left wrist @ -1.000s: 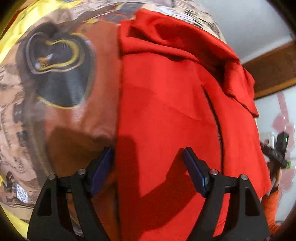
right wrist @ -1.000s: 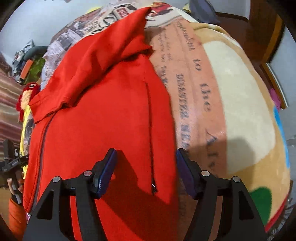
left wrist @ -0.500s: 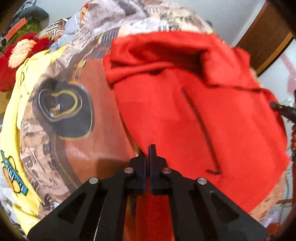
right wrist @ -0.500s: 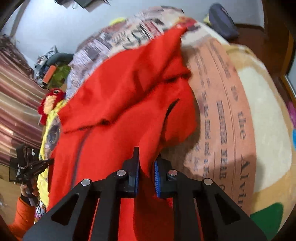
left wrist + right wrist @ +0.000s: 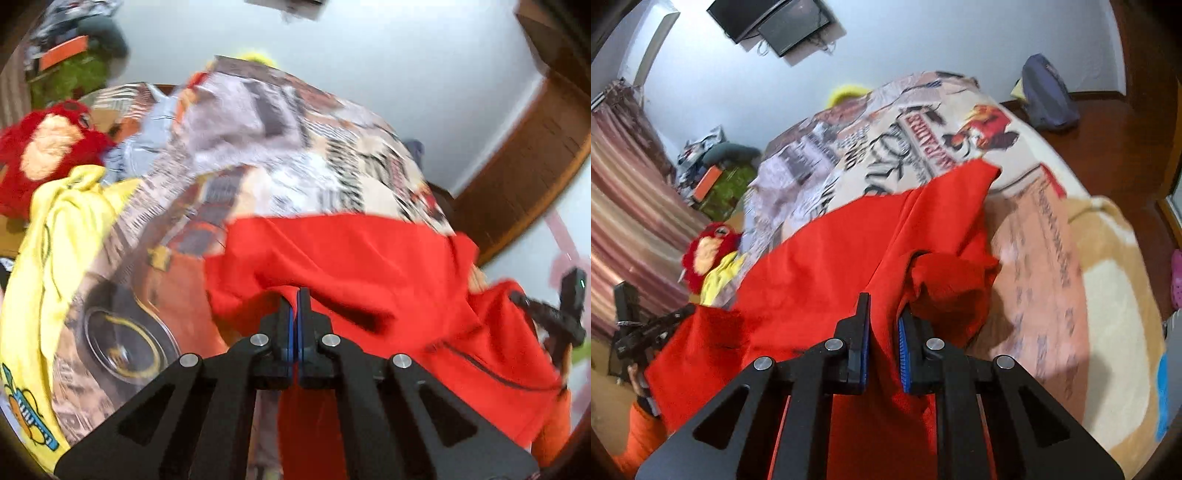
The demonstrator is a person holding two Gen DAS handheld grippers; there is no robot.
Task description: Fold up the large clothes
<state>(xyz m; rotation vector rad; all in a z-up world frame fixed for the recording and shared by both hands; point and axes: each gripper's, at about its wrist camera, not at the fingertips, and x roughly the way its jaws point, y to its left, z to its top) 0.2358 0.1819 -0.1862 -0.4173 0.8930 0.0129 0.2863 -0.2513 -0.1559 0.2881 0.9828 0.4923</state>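
Two tongs are clamping the near hem of the red jacket (image 5: pixel 831 258): my left tongs (image 5: pixel 294 314) are pinching its thin edge tight, my right tongs (image 5: pixel 883 325) are gripping a thicker bunch. The jacket is stretching away from me across the printed bedspread (image 5: pixel 1034 236), so the fold is heading forward, both hands equally near.

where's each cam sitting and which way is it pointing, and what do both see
Left wrist: on the left gripper, looking along its shut fingers, angled down over the red fabric garment on the printed bedspread; right gripper at right edge.
Right wrist: on the right gripper, clamped on the garment; left gripper and an orange sleeve at left.
Shared: garment, bedspread, red plush toy.
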